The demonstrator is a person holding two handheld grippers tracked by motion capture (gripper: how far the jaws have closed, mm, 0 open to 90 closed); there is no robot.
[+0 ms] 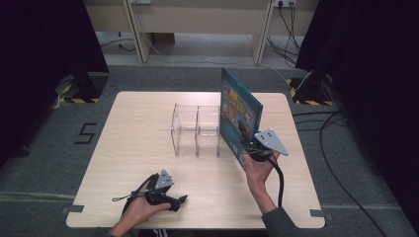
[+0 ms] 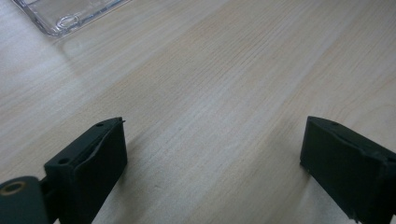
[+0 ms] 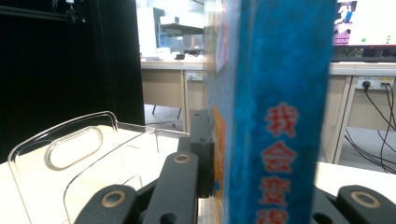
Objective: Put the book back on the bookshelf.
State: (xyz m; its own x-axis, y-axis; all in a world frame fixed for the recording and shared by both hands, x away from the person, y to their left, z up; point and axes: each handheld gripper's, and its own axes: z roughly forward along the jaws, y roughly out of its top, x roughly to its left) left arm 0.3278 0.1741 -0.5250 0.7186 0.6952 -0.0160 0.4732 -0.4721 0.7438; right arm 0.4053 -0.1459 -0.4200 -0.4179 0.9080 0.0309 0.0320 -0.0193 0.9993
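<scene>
A blue book (image 1: 239,111) with orange characters on its spine (image 3: 275,116) stands upright, lifted at the right end of a clear plastic rack (image 1: 195,129). My right gripper (image 1: 243,129) is shut on the book's lower part, one black jaw pressed on each cover. In the right gripper view the rack (image 3: 74,144) lies just left of the book, its handle cut-out facing me. My left gripper (image 1: 178,201) rests low over the table's front left part. Its jaws stand wide open (image 2: 212,140) with only bare wood between them.
The light wooden table (image 1: 148,118) carries the rack at its middle; a corner of the rack (image 2: 70,14) sits far ahead of the left gripper. Grey floor, cables (image 1: 341,148) and dark curtains surround the table. Desks stand behind.
</scene>
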